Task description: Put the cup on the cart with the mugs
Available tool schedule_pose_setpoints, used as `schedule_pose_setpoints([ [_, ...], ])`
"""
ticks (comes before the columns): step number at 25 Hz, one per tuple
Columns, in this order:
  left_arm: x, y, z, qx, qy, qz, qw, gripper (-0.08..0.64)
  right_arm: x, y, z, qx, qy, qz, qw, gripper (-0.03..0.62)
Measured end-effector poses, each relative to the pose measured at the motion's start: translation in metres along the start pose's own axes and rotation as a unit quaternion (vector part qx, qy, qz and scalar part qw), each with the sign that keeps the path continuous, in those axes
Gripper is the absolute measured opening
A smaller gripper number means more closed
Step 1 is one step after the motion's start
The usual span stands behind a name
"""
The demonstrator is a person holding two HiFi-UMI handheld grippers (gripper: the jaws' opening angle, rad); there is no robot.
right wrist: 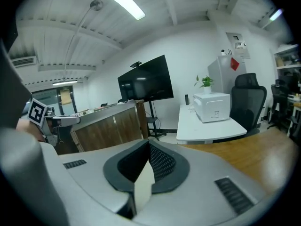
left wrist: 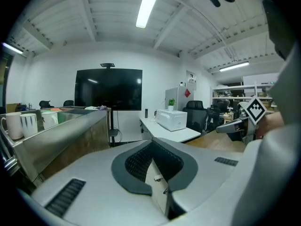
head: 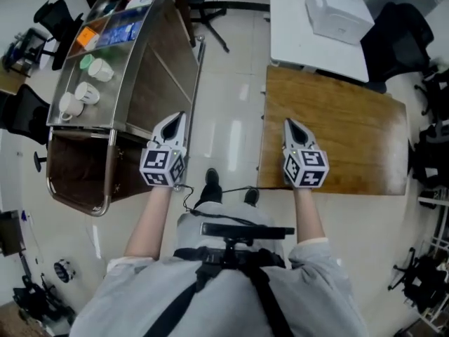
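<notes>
Three white mugs [head: 85, 90] stand in a row on the top shelf of the steel cart [head: 151, 69] at the left. In the left gripper view, two of the mugs [left wrist: 21, 125] show at the far left on the cart [left wrist: 66, 133]. My left gripper [head: 179, 118] hovers by the cart's near right corner, jaws shut with nothing in them. My right gripper [head: 289, 123] is over the near left part of the wooden table [head: 351, 132], also shut and holding nothing. No separate cup shows on the wooden table.
Boxes and packets [head: 116, 27] fill the cart's far end. Beyond the wooden table, a white table [head: 295, 27] carries a white box [head: 335, 9]. Office chairs [head: 396, 30] stand at the right, and a bare floor strip [head: 228, 111] runs between cart and table.
</notes>
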State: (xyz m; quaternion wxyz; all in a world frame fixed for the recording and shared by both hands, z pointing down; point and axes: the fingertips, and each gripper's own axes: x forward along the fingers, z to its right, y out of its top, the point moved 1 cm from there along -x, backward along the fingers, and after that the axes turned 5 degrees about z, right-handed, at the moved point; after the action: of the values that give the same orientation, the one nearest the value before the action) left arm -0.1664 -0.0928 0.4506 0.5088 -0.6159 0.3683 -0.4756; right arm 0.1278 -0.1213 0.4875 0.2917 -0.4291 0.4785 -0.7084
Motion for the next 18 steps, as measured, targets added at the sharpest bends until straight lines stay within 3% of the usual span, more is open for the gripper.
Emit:
schedule_pose_setpoints([
  [6, -0.001, -0.012, 0.027, 0.004, -0.008, -0.008, 0.9999, 0.002, -0.026, -0.022, 0.032, 0.002, -0.032, -0.011, 0.999, 0.000],
  [18, -0.002, -0.020, 0.054, -0.004, -0.009, -0.010, 0.9999, 0.002, -0.056, -0.047, 0.067, 0.019, -0.047, -0.020, 0.999, 0.000],
])
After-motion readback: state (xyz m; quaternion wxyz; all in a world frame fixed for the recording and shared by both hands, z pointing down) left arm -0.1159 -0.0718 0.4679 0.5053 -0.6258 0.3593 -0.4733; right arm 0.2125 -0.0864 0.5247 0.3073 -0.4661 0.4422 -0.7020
